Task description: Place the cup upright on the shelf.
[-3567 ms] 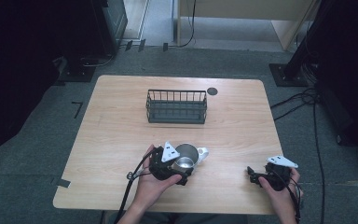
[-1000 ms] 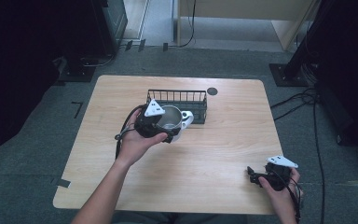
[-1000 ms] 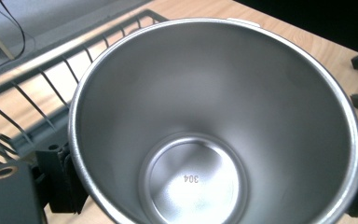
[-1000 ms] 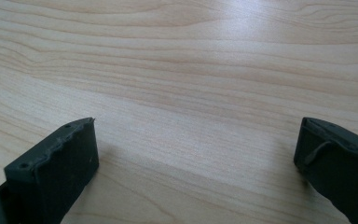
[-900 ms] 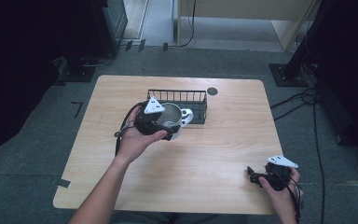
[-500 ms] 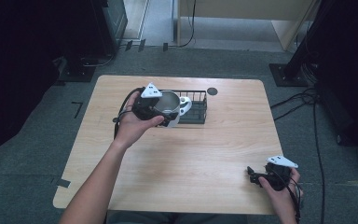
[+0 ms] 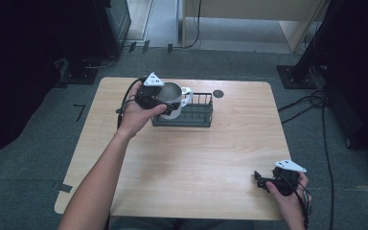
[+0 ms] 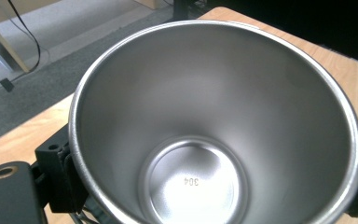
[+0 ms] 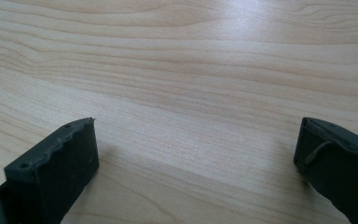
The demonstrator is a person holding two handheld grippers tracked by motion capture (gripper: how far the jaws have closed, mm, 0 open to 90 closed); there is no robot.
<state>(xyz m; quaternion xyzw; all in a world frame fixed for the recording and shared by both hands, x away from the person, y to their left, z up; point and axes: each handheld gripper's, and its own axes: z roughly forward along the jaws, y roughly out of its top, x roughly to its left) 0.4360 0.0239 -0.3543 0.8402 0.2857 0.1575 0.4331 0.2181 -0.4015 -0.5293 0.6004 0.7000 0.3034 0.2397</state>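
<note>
A steel mug (image 7: 171, 95) with a white outside and handle hangs above the left end of a black wire basket (image 7: 194, 114) at the far middle of the table. My left gripper (image 7: 159, 97) is shut on the mug, its jaws on either side of the body. The left gripper view looks straight down into the mug's shiny inside (image 8: 200, 140), stamped 304 on the bottom. My right gripper (image 7: 262, 181) rests low at the table's near right corner. Its jaws stand wide apart over bare wood, and its fingertips (image 9: 65, 158) hold nothing.
The light wooden table (image 7: 187, 163) has a small dark round disc (image 7: 218, 93) behind the basket. Grey carpet, cables and dark equipment stands surround the table.
My left gripper has carried the mug from the near middle of the table up and away to the basket's left end. The right gripper has stayed put.
</note>
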